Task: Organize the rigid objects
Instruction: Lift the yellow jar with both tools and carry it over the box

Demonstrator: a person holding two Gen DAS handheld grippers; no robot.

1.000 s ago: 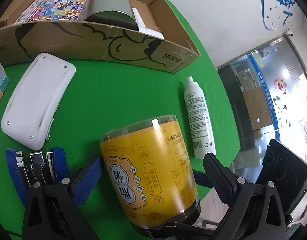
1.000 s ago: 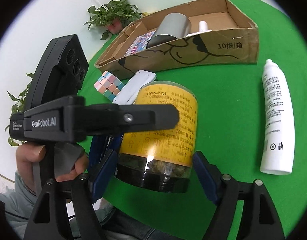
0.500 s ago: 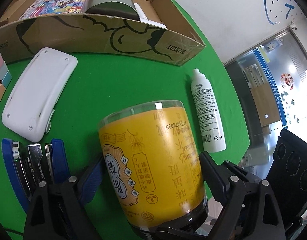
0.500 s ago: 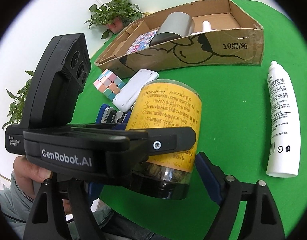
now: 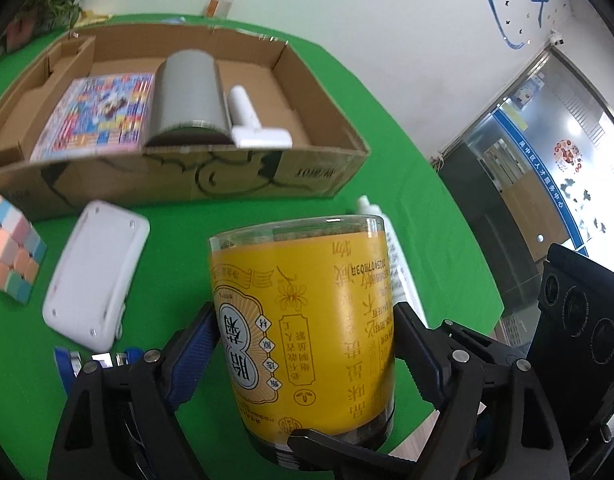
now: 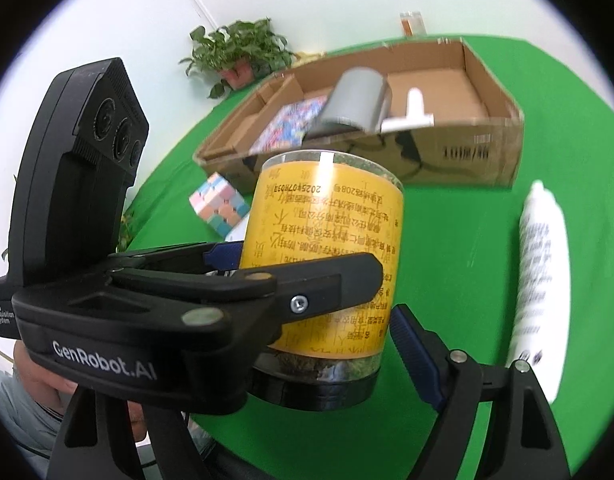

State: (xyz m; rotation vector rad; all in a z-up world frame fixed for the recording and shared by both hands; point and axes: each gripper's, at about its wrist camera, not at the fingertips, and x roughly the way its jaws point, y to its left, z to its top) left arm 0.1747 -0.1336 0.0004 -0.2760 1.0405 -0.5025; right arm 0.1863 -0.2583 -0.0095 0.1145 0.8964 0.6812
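- Jar first: a clear plastic jar with a yellow printed label (image 5: 307,320) sits upside down, black lid at the bottom, raised off the green tablecloth (image 5: 267,220) in front of the open brown cardboard box (image 5: 267,176).
- Left gripper (image 5: 303,344), black with blue finger pads (image 5: 195,344), is clamped on the jar's sides; both pads press the yellow label.
- Right gripper (image 6: 323,344) frames the same jar in its own view; its right blue pad (image 6: 411,344) stands just beside the jar, and its left finger is hidden, so I cannot tell whether it grips.
- Writing on the jar is Chinese and inverted; one line of digits reads "20250707031" turned over.
- Left gripper's body reads "GenRobot.AI" and "Data Acquisition System" in the right wrist view.
- Box front shows a black line drawing and blurred print.
- Inside the box lie a colourful printed booklet (image 5: 95,116), a grey cylinder on its side (image 5: 191,96) and a white T-shaped plastic piece (image 5: 251,124).
- On the cloth: a pastel puzzle cube (image 5: 11,248), a white rounded flat device (image 5: 95,276), a blue-and-metal stapler (image 5: 95,360) by the left finger, and a white bottle with dark print (image 6: 539,280) lying on its side to the right.
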